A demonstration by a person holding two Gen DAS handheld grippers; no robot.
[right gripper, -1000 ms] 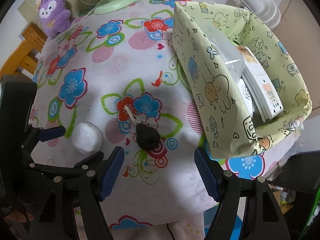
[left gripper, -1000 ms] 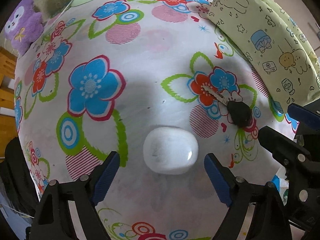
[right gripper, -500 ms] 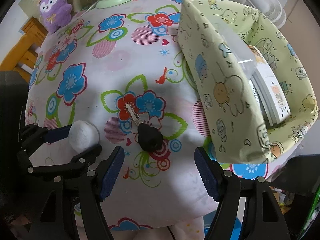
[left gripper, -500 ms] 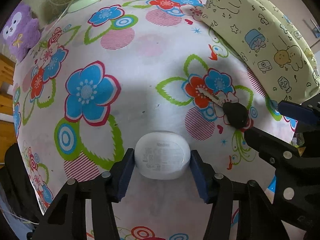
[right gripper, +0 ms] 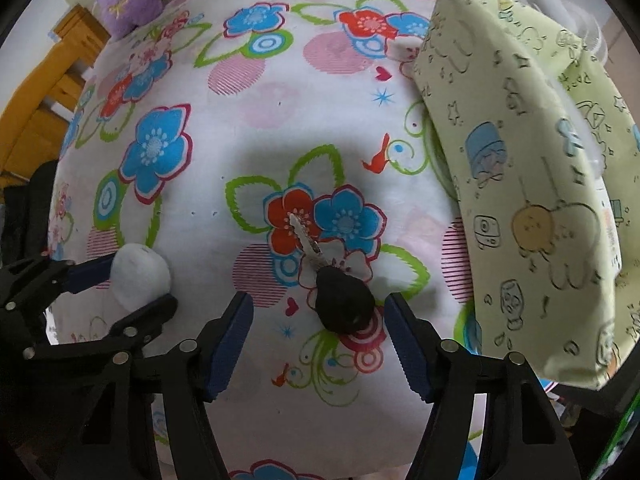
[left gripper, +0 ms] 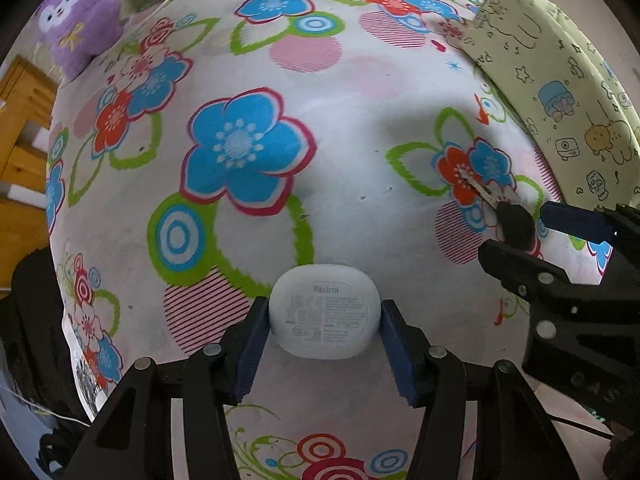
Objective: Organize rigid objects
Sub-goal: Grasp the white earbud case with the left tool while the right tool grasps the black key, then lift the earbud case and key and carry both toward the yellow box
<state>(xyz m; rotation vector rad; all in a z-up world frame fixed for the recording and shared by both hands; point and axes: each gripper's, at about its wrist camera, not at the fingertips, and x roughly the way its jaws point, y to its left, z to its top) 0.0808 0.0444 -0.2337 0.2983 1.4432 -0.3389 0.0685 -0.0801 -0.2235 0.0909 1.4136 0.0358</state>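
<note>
Left gripper (left gripper: 324,326) is clamped on the white earbud case (left gripper: 324,312), blue pads pressing its two short sides. The case looks lifted just clear of the flowered tablecloth (left gripper: 360,128), label side facing the camera.

Right gripper (right gripper: 320,340) points down over the key (right gripper: 332,284); its jaws are closing, with the black key head between them and neither pad touching it yet. The key lies flat on the cloth, blade pointing away from the gripper.

Risks:
- The case is smooth and rounded, and the pads hold only its ends. A fast swing or tilt could let it rotate or squirt out.
- The key is thin and flat. The pads could ride over the head, or pinch cloth with it and drag the tablecloth.
- The key head sits off-centre, nearer the right-hand pad (right gripper: 406,350). That pad would touch first and could push the key sideways.
- The two grippers are close together. The left one's finger (right gripper: 136,320) sits just beside the right one's left pad, so a clash is possible on lift.
- The fabric bin (right gripper: 520,184) has soft, leaning walls, so a drop near the rim could miss.

Hard to see:
- The bin interior is mostly hidden here, so its free space is unknown.
- The gap under the case can't be confirmed.
- The key's blade tip blends into the flower print.
- The hands are out of frame.
</note>
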